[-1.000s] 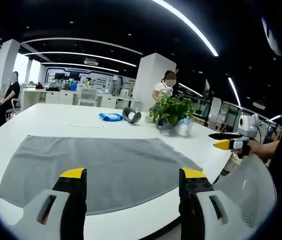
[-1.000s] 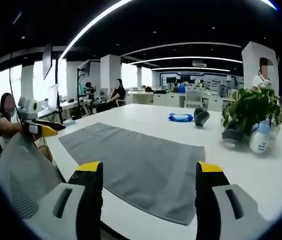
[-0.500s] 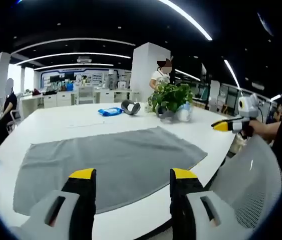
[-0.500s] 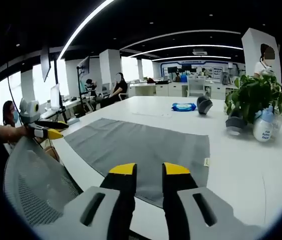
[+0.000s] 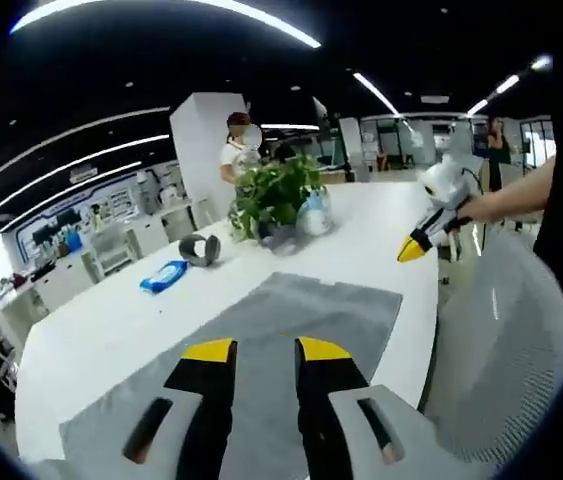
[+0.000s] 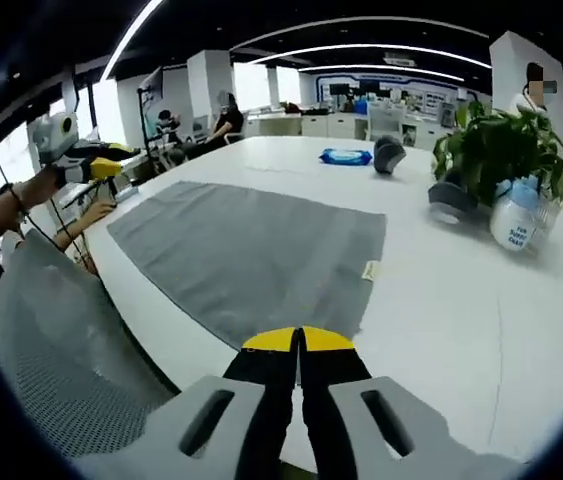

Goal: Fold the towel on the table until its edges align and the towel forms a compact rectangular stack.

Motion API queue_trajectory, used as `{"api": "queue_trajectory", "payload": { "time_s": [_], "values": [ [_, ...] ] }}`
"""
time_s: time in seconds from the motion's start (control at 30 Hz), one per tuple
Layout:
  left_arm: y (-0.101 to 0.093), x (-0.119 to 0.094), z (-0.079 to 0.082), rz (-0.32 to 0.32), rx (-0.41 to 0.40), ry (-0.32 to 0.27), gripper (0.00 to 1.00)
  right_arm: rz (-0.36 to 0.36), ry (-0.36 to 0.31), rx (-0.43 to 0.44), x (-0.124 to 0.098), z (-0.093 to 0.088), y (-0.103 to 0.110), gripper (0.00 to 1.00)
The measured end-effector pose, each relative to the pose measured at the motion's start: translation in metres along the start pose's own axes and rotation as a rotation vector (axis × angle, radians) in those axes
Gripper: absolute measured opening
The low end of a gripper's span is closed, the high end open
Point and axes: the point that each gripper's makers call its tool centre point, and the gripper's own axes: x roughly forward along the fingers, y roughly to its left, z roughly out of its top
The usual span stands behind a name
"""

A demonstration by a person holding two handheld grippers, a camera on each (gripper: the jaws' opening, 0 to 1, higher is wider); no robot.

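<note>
Left gripper view, towel: the grey towel (image 5: 261, 345) lies flat on the white tabletop (image 5: 361, 240), running from centre to lower left of the frame.
Left tongs: the left tongs (image 5: 263, 350) rise from the bottom edge above the towel, jaws nearly together with a narrow gap, holding nothing.
Right tongs seen here: the right tongs (image 5: 413, 246) hang at right of centre, past the tabletop's edge; whether they are parted is too small to tell.
Background: a potted plant (image 5: 273, 195) stands in the upper middle.
Right gripper view, towel: it spreads unfolded across the left-centre of the frame, its near corner (image 6: 356, 325) just above the jaw tips.
Right tongs: jaws pressed together, empty, low in the middle of the frame.
Doing the step well: probably the tongs must part first, then each take a near corner squarely so the edges meet evenly.
Hard to make out: the towel's near edge is hidden behind the jaws in the left gripper view; its lower-left end is cut off.
</note>
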Motion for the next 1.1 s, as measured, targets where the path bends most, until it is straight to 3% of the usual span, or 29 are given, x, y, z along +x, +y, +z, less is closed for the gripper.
{"api": "queue_trajectory", "payload": {
  "time_s": [0.07, 0.13, 0.17, 0.3, 0.4, 0.47, 0.53, 0.63, 0.77, 0.97, 1.07, 1.1],
  "values": [
    [-0.011, 0.022, -0.011, -0.004, 0.018, 0.056, 0.23, -0.002, 0.066, -0.042, 0.007, -0.013, -0.005, 0.00],
    [-0.031, 0.041, -0.021, -0.056, -0.063, 0.078, 0.24, -0.010, 0.144, -0.043, 0.009, -0.027, -0.006, 0.00],
    [-0.040, 0.049, -0.029, -0.077, -0.107, 0.100, 0.24, -0.006, 0.147, -0.044, 0.013, -0.030, -0.007, 0.00],
    [-0.064, 0.058, -0.047, -0.103, -0.101, 0.129, 0.24, -0.006, 0.192, 0.013, 0.022, -0.045, -0.012, 0.00],
    [-0.079, 0.058, -0.061, -0.126, -0.205, 0.156, 0.25, -0.033, 0.235, 0.038, 0.027, -0.058, -0.018, 0.06],
    [-0.079, 0.059, -0.065, -0.127, -0.187, 0.183, 0.25, -0.030, 0.250, 0.036, 0.029, -0.063, -0.019, 0.07],
    [-0.074, 0.060, -0.064, -0.109, -0.155, 0.169, 0.26, -0.003, 0.251, 0.070, 0.032, -0.065, -0.015, 0.04],
    [-0.075, 0.062, -0.064, -0.120, -0.207, 0.162, 0.27, -0.016, 0.286, 0.049, 0.035, -0.072, -0.017, 0.05],
    [-0.080, 0.065, -0.062, -0.143, -0.251, 0.146, 0.26, -0.013, 0.260, 0.093, 0.037, -0.070, -0.015, 0.02],
    [-0.090, 0.068, -0.059, -0.187, -0.209, 0.137, 0.27, -0.011, 0.273, 0.099, 0.040, -0.074, -0.013, 0.03],
    [-0.095, 0.068, -0.059, -0.205, -0.204, 0.139, 0.27, 0.012, 0.217, 0.199, 0.043, -0.069, -0.008, 0.04],
    [-0.095, 0.067, -0.058, -0.207, -0.190, 0.138, 0.27, 0.034, 0.190, 0.283, 0.045, -0.067, -0.005, 0.06]
  ]
}}
